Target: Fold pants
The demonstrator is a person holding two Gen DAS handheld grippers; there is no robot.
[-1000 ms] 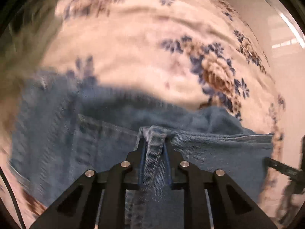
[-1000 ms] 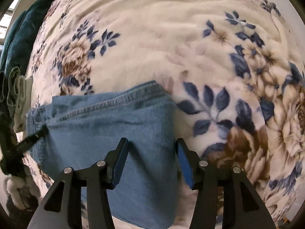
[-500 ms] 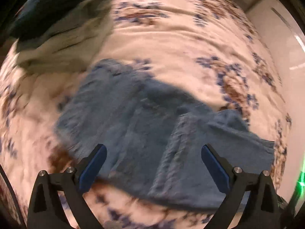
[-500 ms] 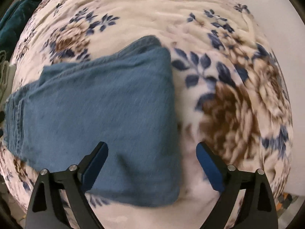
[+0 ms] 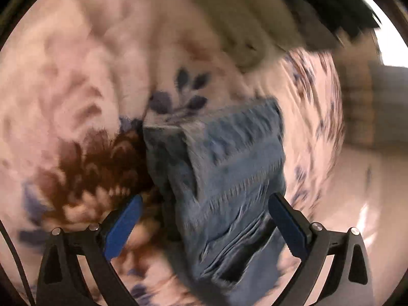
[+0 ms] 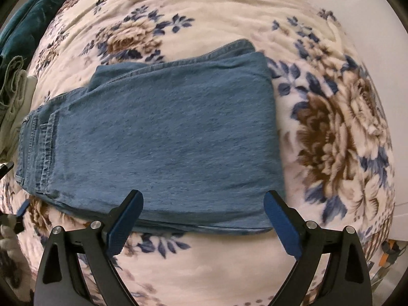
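The blue jeans (image 6: 165, 132) lie folded into a thick rectangle on the floral blanket (image 6: 204, 12), waistband end to the left. My right gripper (image 6: 202, 199) hangs straight above their near edge, open, nothing between the blue pads. In the blurred left wrist view the same jeans (image 5: 229, 158) appear end-on, with stacked layers showing. My left gripper (image 5: 204, 201) stands open over that end, and the denim lies below its spread fingers, untouched by the pads.
A teal velvet cloth (image 6: 28, 17) and pale folded garments (image 6: 12, 89) sit at the blanket's left edge. The left wrist view shows a pale garment pile (image 5: 244, 25) beyond the jeans and pale floor (image 5: 369, 178) past the bed's edge.
Both grippers have opened and let the denim go. The left one has swung and rolled round to the jeans' end. The right one has pulled back, so the whole fold shows.
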